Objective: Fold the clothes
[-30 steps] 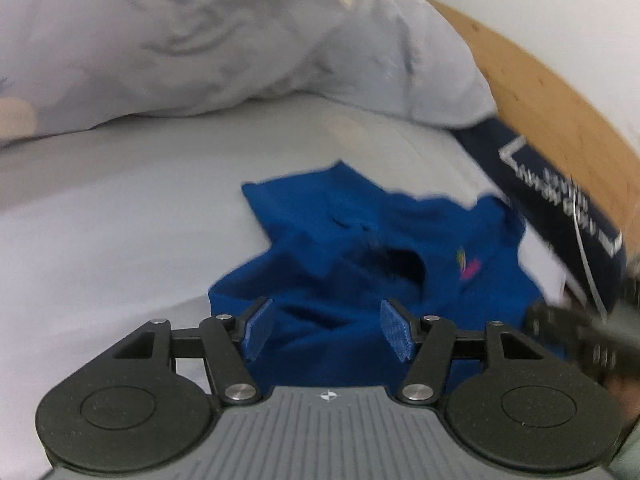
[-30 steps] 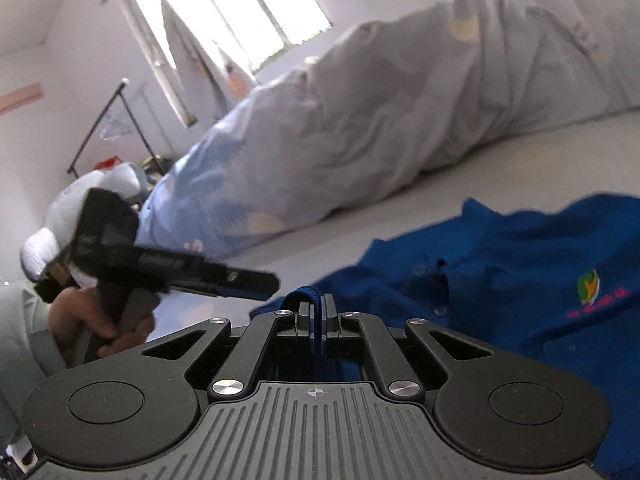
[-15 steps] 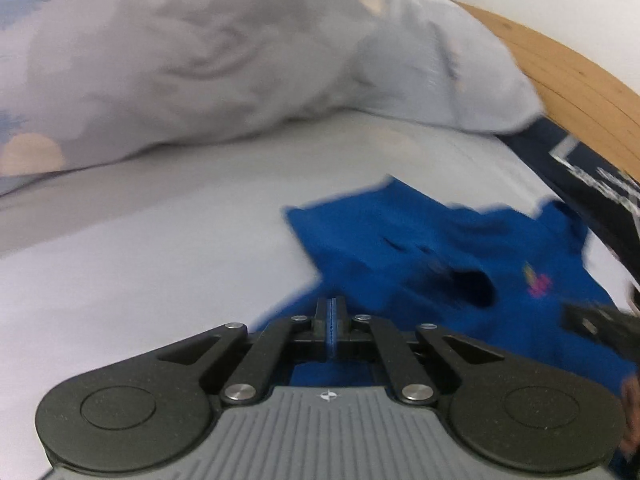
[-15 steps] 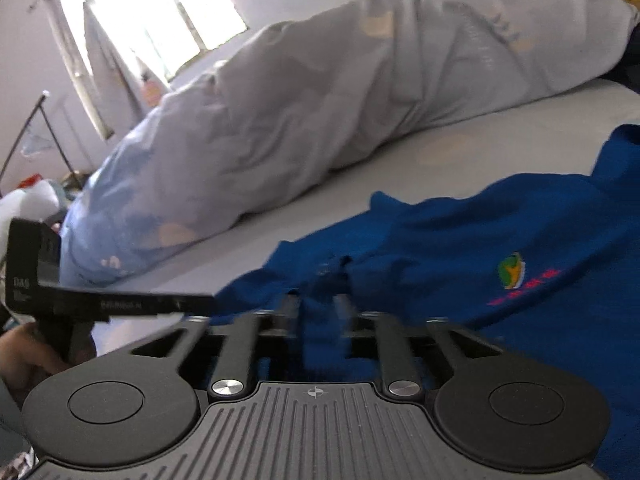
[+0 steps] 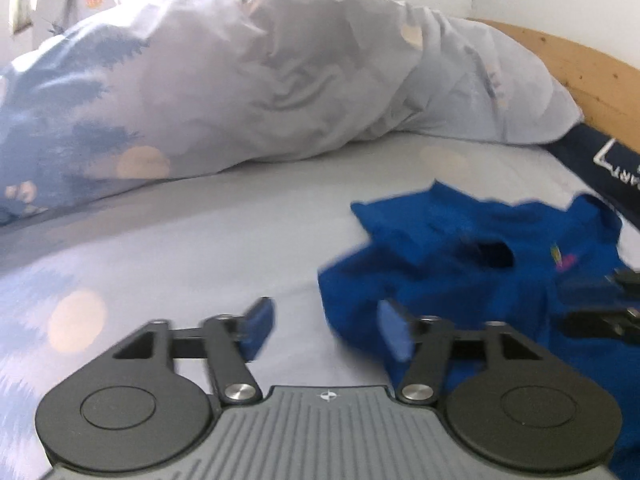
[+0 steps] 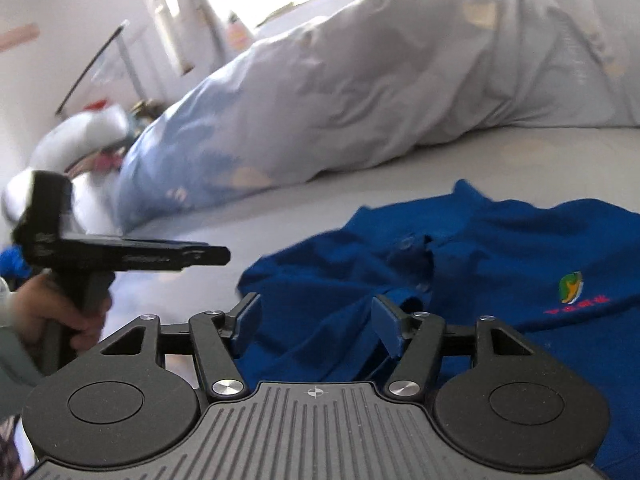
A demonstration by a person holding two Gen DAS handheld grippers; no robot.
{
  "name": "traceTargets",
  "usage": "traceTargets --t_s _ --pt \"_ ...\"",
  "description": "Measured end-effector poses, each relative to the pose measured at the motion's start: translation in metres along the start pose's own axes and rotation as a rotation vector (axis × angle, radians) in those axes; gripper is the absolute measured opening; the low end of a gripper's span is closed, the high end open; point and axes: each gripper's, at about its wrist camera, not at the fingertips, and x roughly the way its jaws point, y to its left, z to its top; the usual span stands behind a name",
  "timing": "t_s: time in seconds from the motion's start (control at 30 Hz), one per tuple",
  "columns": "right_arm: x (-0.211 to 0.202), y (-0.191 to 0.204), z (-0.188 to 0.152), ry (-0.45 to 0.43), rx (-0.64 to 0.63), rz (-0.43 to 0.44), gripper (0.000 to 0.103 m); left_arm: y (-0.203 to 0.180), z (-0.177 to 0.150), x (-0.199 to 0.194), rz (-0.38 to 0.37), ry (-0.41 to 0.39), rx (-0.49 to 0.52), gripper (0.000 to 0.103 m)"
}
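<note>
The blue shirt lies crumpled on the bed; both grippers — left gripper, right gripper — are spreading their jaws, pinching nothing.

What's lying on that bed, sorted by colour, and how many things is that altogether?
Blue: 1, the polo shirt
Pale grey with a blue print: 1, the duvet
Navy with white lettering: 1, a cloth item at the bed's edge
Total: 3

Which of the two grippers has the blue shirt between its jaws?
The right gripper: its opening jaws have the blue shirt between them. The left gripper, also opening, has only bedsheet between its jaws.
</note>
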Motion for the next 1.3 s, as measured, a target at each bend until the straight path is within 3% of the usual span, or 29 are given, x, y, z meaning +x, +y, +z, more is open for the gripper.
traceTargets --t_s 0.13,0.23,0.33,0.5,0.53,0.57,0.6,0.7,0.83,0.93,1.2,1.3 --pt "-0.001 0.02 -0.01 0.117 -0.099 0.038 0.052 -0.023 -0.033 -0.03 0.091 0.036 -0.051 0.075" --pt "-0.006 0.032 -0.021 0.16 -0.092 0.077 0.043 -0.041 -0.054 -0.042 0.129 0.066 -0.047 0.075" --pt "0.001 0.035 -0.032 0.192 -0.019 0.09 0.036 -0.054 -0.063 -0.041 0.153 0.069 -0.017 0.076" --pt "0.018 0.023 -0.037 0.177 0.147 0.079 0.036 -0.076 -0.062 -0.032 0.133 0.076 0.046 0.076" --pt "0.021 0.019 -0.037 0.165 0.174 0.088 0.029 -0.082 -0.063 -0.031 0.133 0.077 0.054 0.076" --pt "0.024 0.012 -0.035 0.144 0.201 0.1 0.008 -0.087 -0.064 -0.028 0.124 0.08 0.058 0.076" --pt "0.027 0.006 -0.034 0.124 0.227 0.113 0.001 -0.092 -0.064 -0.026 0.114 0.082 0.061 0.076" --pt "0.034 -0.013 -0.031 0.06 0.312 0.148 0.002 -0.107 -0.063 -0.02 0.076 0.076 0.061 0.076" --pt "0.027 -0.027 -0.018 -0.014 0.403 0.176 0.002 -0.124 -0.057 -0.004 0.103 0.052 0.095 0.076" --pt "0.022 -0.024 -0.013 -0.047 0.409 0.197 0.002 -0.132 -0.059 0.009 0.153 0.057 0.126 0.076" --pt "0.011 -0.018 -0.004 -0.102 0.408 0.23 0.002 -0.135 -0.063 0.012 0.179 0.027 0.168 0.075" --pt "0.008 -0.02 0.0 -0.111 0.405 0.229 0.002 -0.12 -0.061 0.011 0.205 0.013 0.07 0.053"
